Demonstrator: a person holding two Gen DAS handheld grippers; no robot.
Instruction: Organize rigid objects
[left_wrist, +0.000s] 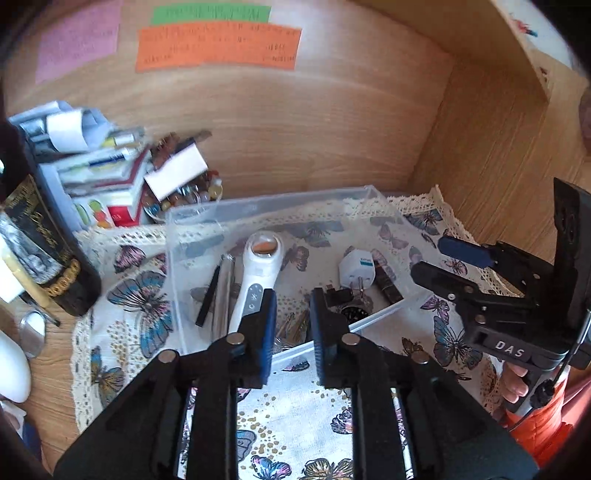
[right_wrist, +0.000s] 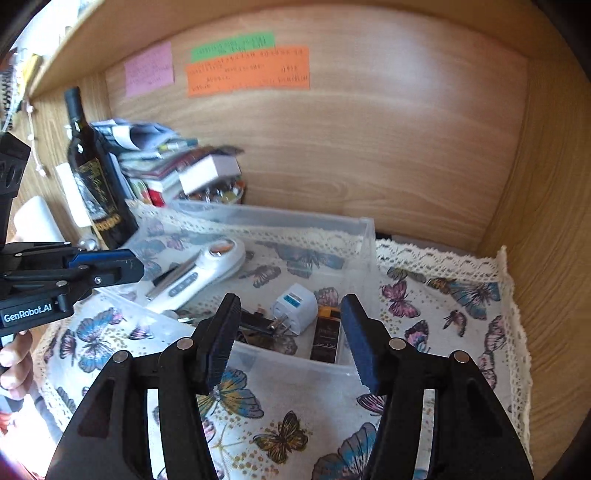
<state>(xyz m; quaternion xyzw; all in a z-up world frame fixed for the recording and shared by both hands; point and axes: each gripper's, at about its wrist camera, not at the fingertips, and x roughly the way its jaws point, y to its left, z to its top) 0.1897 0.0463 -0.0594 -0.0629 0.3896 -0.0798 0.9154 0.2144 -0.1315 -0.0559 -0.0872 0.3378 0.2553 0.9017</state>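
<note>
So the clear plastic bin (left_wrist: 280, 206) sits on the butterfly-print cloth (left_wrist: 295, 413) with lace edging, pushed toward the back of a wooden desk nook. Inside it, on the left, there's a white handheld device with a round lens-like head (left_wrist: 258, 266) lying next to a silvery metal tool (left_wrist: 223, 291) and a thin black stick (left_wrist: 207, 299). Toward the right side of the bin there's a white plug adapter (left_wrist: 356, 267) and a dark brown rectangular thing (left_wrist: 388, 282) just beside it, lipstick or small box, can't tell. A few small dark bits lie near the front wall, but the claw fingers cover most of them and the plastic blurs the rest.

The left claw (left_wrist: 293, 332) hovers over the bin's front edge, fingers apart with a narrow gap and nothing between them. The right claw (right_wrist: 288, 339) is spread wide over the adapter corner, also holding nothing.

Off to the left on the tabletop (left_wrist: 48, 369) stands a dark wine bottle (right_wrist: 92, 177), with a messy stack of booklets and papers (right_wrist: 162, 158) behind it and a jar of colourful beads (left_wrist: 184, 199), half hidden under a white box. The back panel (right_wrist: 369, 147) has pink (right_wrist: 149, 72), green (right_wrist: 232, 46) and orange (right_wrist: 247, 70) paper notes stuck on; the writing is too blurry to read. A white object at the far left is cut off.
</note>
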